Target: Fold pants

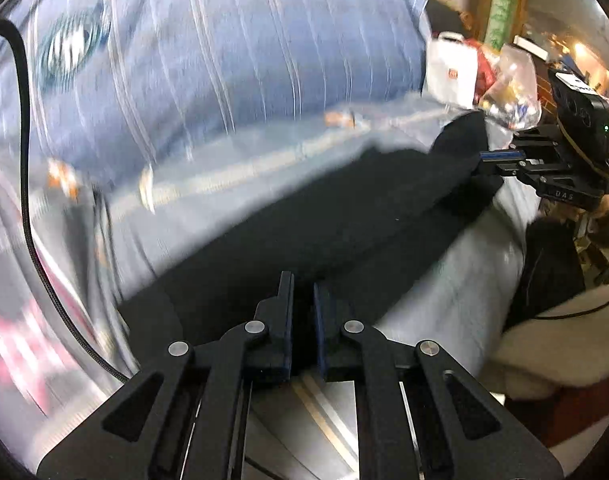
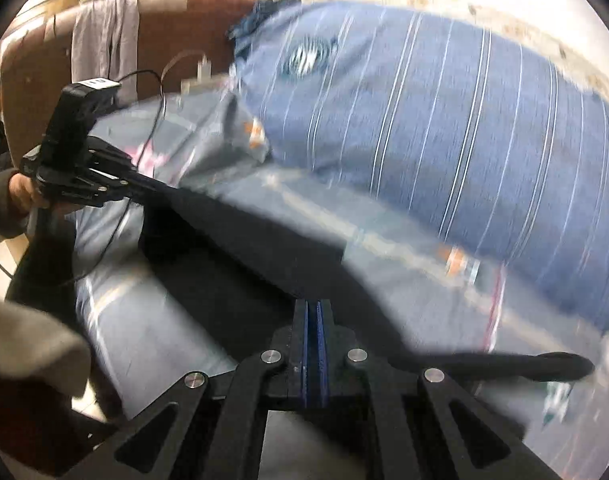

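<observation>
The black pants (image 1: 312, 216) are stretched between both grippers above a light blue bedsheet (image 1: 232, 184). My left gripper (image 1: 303, 292) is nearly shut on one end of the pants; black cloth fills the narrow gap between its jaws. My right gripper (image 2: 313, 312) is shut on the other end of the pants (image 2: 240, 248). In the left wrist view the right gripper (image 1: 492, 160) grips the far end of the cloth. In the right wrist view the left gripper (image 2: 152, 184) grips the far end. Both views are blurred by motion.
A large blue striped pillow (image 1: 224, 48) (image 2: 444, 128) lies on the bed behind the pants. A white bag (image 1: 452, 68) and clutter stand at the right of the left wrist view. A brown headboard (image 2: 164, 32) with a hanging cloth is behind the bed. A black cable (image 1: 24, 160) hangs at left.
</observation>
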